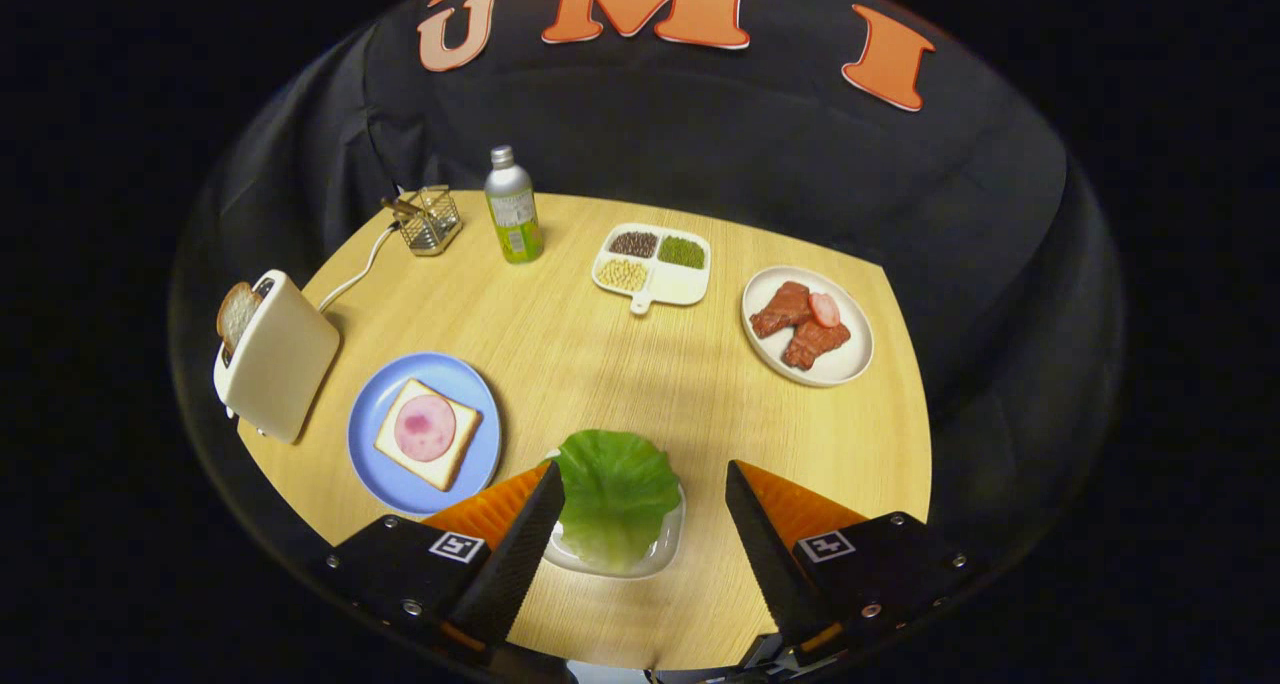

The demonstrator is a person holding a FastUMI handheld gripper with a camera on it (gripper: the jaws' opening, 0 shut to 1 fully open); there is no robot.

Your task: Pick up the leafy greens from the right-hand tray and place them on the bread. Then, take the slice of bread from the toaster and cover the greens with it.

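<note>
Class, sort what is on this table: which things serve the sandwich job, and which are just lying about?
Job: leafy greens on their tray, between the open tool's fingers; bread with ham; toaster holding a bread slice.
Lying about: bottle, bean dish, meat plate, wire basket.

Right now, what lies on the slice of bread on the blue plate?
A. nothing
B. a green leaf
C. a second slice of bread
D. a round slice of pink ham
D: a round pink ham slice covers the bread on the blue plate; the leafy greens sit between the open tongs.
</note>
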